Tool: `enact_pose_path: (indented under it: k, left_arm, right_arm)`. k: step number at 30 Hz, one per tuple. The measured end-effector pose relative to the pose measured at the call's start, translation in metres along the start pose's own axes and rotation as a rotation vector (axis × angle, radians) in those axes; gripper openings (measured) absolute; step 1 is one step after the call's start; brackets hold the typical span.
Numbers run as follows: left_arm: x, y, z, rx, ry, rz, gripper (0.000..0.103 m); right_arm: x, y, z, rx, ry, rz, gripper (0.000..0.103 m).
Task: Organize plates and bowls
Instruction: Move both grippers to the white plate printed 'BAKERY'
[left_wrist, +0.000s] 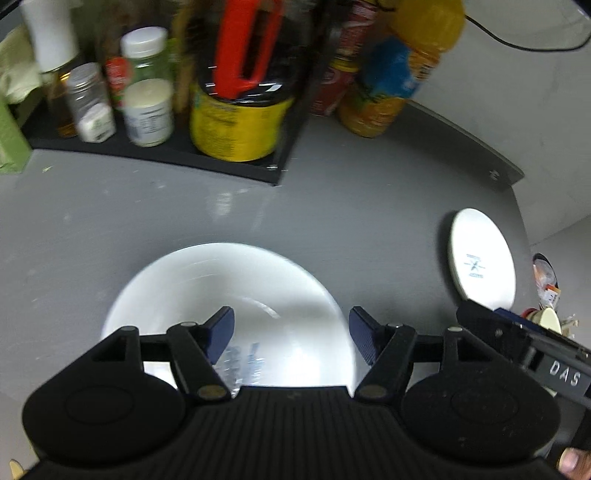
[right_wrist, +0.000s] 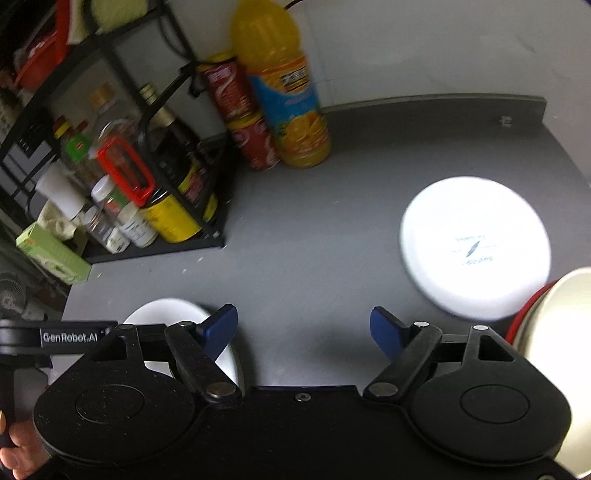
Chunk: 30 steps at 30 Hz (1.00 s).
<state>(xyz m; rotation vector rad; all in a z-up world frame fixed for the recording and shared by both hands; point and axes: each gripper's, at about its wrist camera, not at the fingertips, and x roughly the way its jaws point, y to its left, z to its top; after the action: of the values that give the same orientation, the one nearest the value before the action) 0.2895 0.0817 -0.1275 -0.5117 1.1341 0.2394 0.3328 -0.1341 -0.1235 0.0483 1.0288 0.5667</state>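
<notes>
Grey countertop (left_wrist: 332, 206) holds a white bowl (left_wrist: 229, 314) beneath the left gripper (left_wrist: 291, 330), whose fingers are spread empty. A plate (right_wrist: 474, 247) sits at two o'clock of the equally spread right gripper (right_wrist: 304, 330). Pinching the bowl's slick rim off-centre could tip it.

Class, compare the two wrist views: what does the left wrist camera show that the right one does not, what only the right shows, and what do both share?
Only the left view shows the inside of the white bowl, right under the open left gripper, and a black cable on the wall.

Only the right view shows a cream bowl with a red rim at the right edge, and a fan at far left. The right gripper is open over bare counter.

Both show the upside-down plate, the juice bottle, the red cans, the spice rack and the grey counter.
</notes>
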Motion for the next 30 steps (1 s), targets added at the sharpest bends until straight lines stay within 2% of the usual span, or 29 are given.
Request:
enact_pose_path:
  k: [12,22,24,30]
  left_arm:
    - [0.025,-0.060,0.028,0.030,0.011,-0.030,0.067]
    - [0.054,-0.098,0.050,0.011,0.037,-0.044,0.067]
    - [0.060,-0.106,0.054,0.008,0.039,-0.046,0.067]
    - [0.081,-0.131,0.059,-0.001,0.061,-0.058,0.067]
  right_arm:
    - [0.001,-0.064,0.039,0.049,0.006,-0.053,0.079]
    - [0.008,-0.116,0.066,0.082,0.059,-0.092,0.081]
    - [0.009,-0.124,0.070,0.085,0.065,-0.105,0.087]
    - [0.016,-0.156,0.080,0.117,0.107,-0.120,0.087]
